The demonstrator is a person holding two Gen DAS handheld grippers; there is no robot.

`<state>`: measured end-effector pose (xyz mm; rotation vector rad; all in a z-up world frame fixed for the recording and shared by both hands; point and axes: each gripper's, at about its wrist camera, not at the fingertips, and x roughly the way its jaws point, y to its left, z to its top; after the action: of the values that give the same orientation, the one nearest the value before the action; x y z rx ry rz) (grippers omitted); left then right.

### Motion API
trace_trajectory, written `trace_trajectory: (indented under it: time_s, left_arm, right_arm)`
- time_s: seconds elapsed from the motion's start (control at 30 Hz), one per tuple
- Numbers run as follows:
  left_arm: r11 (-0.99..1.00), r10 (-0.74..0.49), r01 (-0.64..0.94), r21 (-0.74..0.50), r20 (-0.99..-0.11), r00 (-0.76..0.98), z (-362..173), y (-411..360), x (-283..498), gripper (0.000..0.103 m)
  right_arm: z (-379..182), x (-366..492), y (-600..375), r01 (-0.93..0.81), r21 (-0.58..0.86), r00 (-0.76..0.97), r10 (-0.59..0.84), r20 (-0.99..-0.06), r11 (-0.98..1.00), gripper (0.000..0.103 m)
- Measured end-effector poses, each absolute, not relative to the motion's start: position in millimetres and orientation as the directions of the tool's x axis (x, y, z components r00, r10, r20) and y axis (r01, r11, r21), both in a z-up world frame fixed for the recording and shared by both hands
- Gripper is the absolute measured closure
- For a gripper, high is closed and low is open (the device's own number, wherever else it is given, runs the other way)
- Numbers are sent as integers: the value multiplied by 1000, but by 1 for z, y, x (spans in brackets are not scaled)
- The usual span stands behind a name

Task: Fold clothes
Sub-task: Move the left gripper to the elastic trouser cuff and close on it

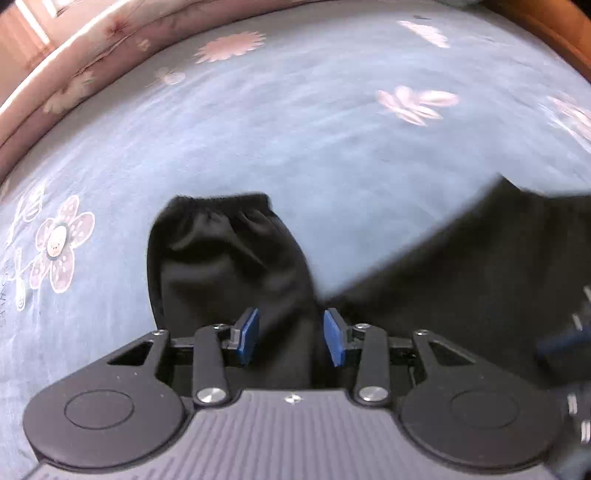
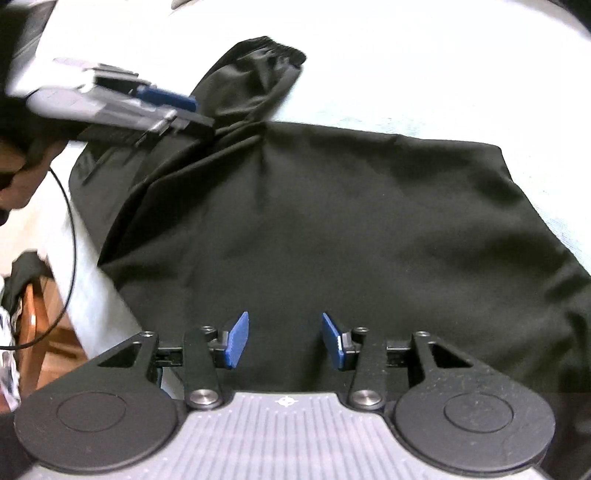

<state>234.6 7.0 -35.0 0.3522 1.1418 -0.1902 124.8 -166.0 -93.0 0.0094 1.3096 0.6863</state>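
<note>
A black long-sleeved garment (image 2: 332,221) lies spread on a light blue flowered bedsheet (image 1: 295,129). One sleeve (image 1: 221,251) sticks out from the body, its gathered elastic cuff (image 1: 221,201) at the far end. My left gripper (image 1: 293,338) hovers over the base of that sleeve with its blue pads apart and dark cloth showing between them; the pads do not press on it. In the right wrist view the left gripper (image 2: 177,107) appears blurred at the upper left, over the sleeve's root. My right gripper (image 2: 284,339) stands open above the garment's body, with nothing pinched.
A pink flowered border (image 1: 92,55) runs along the sheet's far left edge. Wooden bed frame (image 1: 554,29) shows at the top right. A person's hand (image 2: 14,173) and a thin black cable (image 2: 72,221) are at the left. Brown wooden furniture (image 2: 40,332) stands beside the bed.
</note>
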Motion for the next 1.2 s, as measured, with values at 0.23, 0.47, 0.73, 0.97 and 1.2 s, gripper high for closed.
trace_trajectory:
  time_s: [0.23, 0.47, 0.73, 0.97, 1.2]
  left_arm:
    - [916, 137, 302, 264, -914, 382, -61, -9, 281, 65]
    - [898, 178, 320, 303, -913, 366, -63, -21, 280, 60]
    - [919, 195, 264, 294, -919, 342, -70, -18, 286, 59]
    - [940, 207, 196, 280, -922, 328, -77, -19, 291, 56]
    - [950, 241, 105, 294, -906, 349, -83, -16, 298, 52]
  right_arm:
    - [-105, 136, -161, -351, 413, 79, 466, -881, 840, 40]
    - [-109, 145, -163, -255, 475, 48, 502, -864, 842, 28]
    - [-112, 147, -163, -207, 509, 35, 526, -850, 836, 17]
    - [-111, 145, -158, -237, 503, 32, 524, -851, 831, 9]
    - [-111, 146, -159, -232, 519, 24, 539, -842, 823, 5]
